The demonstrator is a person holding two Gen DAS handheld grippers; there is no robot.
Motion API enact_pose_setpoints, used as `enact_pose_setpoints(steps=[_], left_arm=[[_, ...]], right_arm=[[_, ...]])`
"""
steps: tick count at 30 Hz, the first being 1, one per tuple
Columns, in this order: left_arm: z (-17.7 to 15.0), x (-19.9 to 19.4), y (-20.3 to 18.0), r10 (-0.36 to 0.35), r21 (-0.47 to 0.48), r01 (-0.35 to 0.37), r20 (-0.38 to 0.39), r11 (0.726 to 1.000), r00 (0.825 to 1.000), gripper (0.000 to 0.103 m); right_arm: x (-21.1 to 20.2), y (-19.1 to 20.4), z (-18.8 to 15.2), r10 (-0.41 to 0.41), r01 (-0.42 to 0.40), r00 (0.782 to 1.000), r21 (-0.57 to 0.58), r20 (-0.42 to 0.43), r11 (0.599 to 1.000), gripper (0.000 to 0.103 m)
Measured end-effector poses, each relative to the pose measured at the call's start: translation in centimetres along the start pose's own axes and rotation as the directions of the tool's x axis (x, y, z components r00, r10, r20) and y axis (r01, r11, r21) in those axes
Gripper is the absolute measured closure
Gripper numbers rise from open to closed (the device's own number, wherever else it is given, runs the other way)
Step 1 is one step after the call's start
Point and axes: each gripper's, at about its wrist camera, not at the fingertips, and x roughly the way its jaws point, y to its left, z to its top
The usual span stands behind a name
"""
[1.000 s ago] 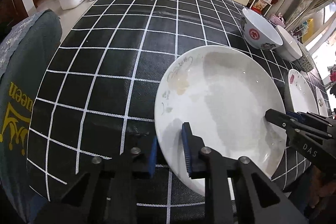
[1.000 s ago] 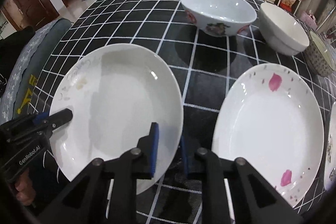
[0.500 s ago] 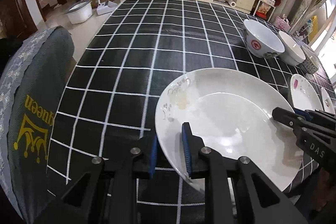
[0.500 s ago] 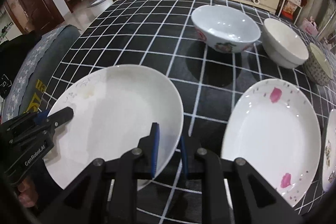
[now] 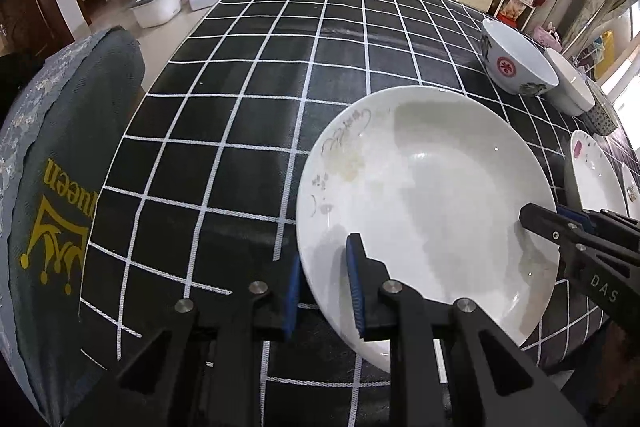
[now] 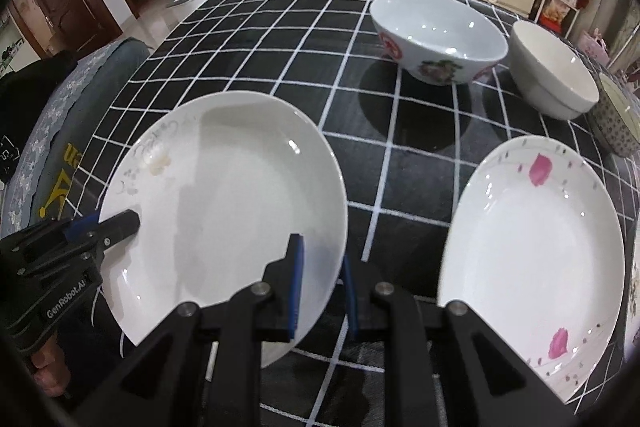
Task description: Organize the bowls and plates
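Left wrist view
Left hand-held gripper (image 5: 323,285): closed narrow on the near-left rim of the white plate (image 5: 424,203), one blue pad under the rim and one on its upper face.
White plate: large, faint floral print on its left side, held over the near part of the surface (image 5: 248,99), a black cloth with a white grid.
Right hand-held gripper (image 5: 560,223): comes in from the right and grips the plate's right rim.
Bowls: a white bowl with red emblem (image 5: 516,61) stands far right, a plain white bowl (image 5: 570,85) just beside it, a patterned bowl (image 5: 602,113) next along.
Pink-petal plate (image 5: 592,175): lies on the surface to the right of the held plate, partly hidden by it.
Chair back (image 5: 60,179): grey cover with a yellow crown print, at the left edge of the surface.

Right wrist view
Right hand-held gripper (image 6: 320,283): pinched narrow on the white plate's (image 6: 224,211) near-right rim.
Left hand-held gripper (image 6: 116,225): clamps the opposite, left rim.
Pink-petal plate (image 6: 536,251): flat on the surface (image 6: 256,39), just right of the held plate and apart from it.
Bowls: emblem bowl (image 6: 438,37), plain white bowl (image 6: 552,75) and patterned bowl (image 6: 618,121) form a row behind the plates.
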Motion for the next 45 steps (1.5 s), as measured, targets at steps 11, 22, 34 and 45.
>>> enact_pose_setpoints(steps=[11,22,34,45], left_arm=[[-0.3,-0.6,0.6,-0.009,-0.044,0.009,-0.011,0.999,1.000,0.084],[-0.6,-5.5,-1.8,0.033,-0.010,-0.033,0.073,0.999,0.997,0.084],[-0.2,-9.7,-11.8,-0.125,0.126,0.108,0.137,0.986,0.983,0.084],[-0.2,-6.9,-18.8,-0.205,0.200,0.193,0.039,0.961,0.978,0.084]], right_arm=[[-2.0,-0.5,0.1,-0.026,0.026,0.999,0.000,0.046,1.000,0.081],[-6.9,-3.5,-1.0,-0.016,0.012,0.993,0.034,0.119,0.999,0.081],[-12.3,-10.7,-3.4,-0.054,0.042,0.987,0.077,0.152,0.996,0.081],[-11.3,-16.9,-5.5,-0.085,0.063,0.988,0.167,0.128,0.984,0.080]])
